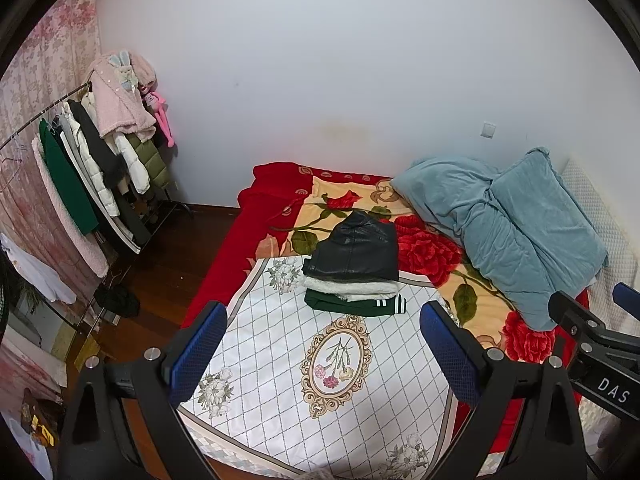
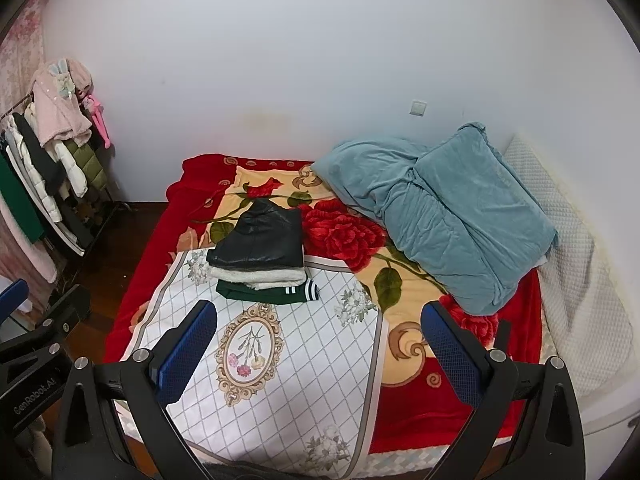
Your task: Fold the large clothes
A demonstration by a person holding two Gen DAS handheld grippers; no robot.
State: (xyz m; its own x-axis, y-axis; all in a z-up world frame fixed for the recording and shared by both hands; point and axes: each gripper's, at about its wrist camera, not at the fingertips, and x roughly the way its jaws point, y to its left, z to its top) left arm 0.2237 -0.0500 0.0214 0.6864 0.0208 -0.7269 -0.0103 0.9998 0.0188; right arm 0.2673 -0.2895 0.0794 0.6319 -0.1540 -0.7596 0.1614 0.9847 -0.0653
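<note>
A stack of folded clothes sits on the bed: a black leather jacket (image 1: 354, 250) (image 2: 260, 242) on top, a white fleecy garment (image 1: 352, 289) (image 2: 260, 277) under it, and a dark green garment with white stripes (image 1: 356, 305) (image 2: 268, 294) at the bottom. The stack rests at the far end of a white diamond-patterned cloth (image 1: 280, 380) (image 2: 288, 380). My left gripper (image 1: 322, 356) is open above that cloth, holding nothing. My right gripper (image 2: 320, 354) is also open and holds nothing. The right gripper's body (image 1: 592, 344) shows at the right edge of the left wrist view.
A red rose-print blanket (image 1: 432, 256) (image 2: 348, 236) covers the bed. A teal duvet (image 1: 516, 224) (image 2: 448, 208) is heaped at the far right beside a white quilted headboard (image 2: 580, 272). A clothes rack (image 1: 92, 168) (image 2: 48, 168) stands at the left over a dark wooden floor (image 1: 168, 264).
</note>
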